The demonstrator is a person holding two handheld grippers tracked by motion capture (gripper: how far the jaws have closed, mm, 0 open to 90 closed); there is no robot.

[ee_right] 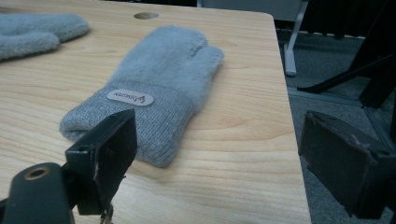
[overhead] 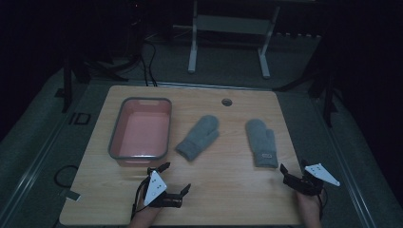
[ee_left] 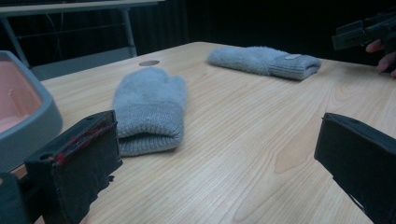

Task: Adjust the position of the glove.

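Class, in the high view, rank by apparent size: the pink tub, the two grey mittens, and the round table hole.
1. pink tub
2. left mitten and right mitten, alike in size
3. table hole

The high view is dim and underexposed, with a cool bluish cast; only the tabletop (overhead: 228, 190) catches soft light, while the room behind sinks into near black. Shadows are faint and diffuse, and nothing glares. That view is soft and slightly grainy. The two gripper views are brighter, with wood grain sharp in the middle distance. In the left gripper view the near tongs (ee_left: 219, 163) are blurred and the far mitten (ee_left: 266, 59) is soft. In the right gripper view the labelled mitten (ee_right: 154, 88) is crisp.
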